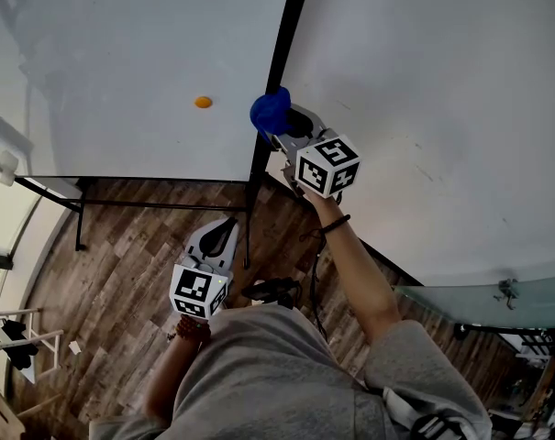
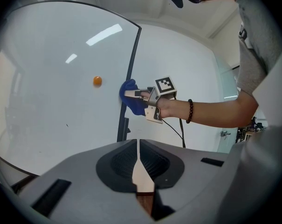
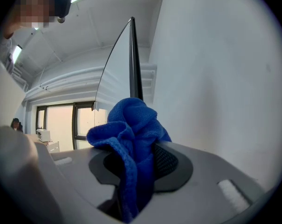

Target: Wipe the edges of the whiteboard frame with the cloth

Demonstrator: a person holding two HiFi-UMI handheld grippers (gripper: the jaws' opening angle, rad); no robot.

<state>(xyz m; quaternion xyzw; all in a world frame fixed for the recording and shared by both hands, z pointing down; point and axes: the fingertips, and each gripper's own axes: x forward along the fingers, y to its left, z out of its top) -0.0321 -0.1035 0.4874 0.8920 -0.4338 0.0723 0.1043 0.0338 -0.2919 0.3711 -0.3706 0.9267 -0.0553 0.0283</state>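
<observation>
A blue cloth (image 1: 270, 111) is bunched in my right gripper (image 1: 282, 128), whose jaws are shut on it. The cloth (image 2: 131, 101) presses against the black right edge of the whiteboard frame (image 1: 279, 53). In the right gripper view the cloth (image 3: 131, 134) fills the jaws, and the frame edge (image 3: 133, 55) rises just behind it. My left gripper (image 1: 215, 242) hangs lower, away from the board, its jaws shut on nothing (image 2: 140, 169). An orange magnet (image 1: 203, 102) sticks to the whiteboard (image 1: 121, 62).
A white wall (image 1: 424, 108) stands right of the frame. The board's black stand legs (image 1: 80, 211) rest on the wooden floor (image 1: 121, 273). A glass shelf (image 1: 488, 301) sits at lower right and a white rack (image 1: 16, 333) at far left.
</observation>
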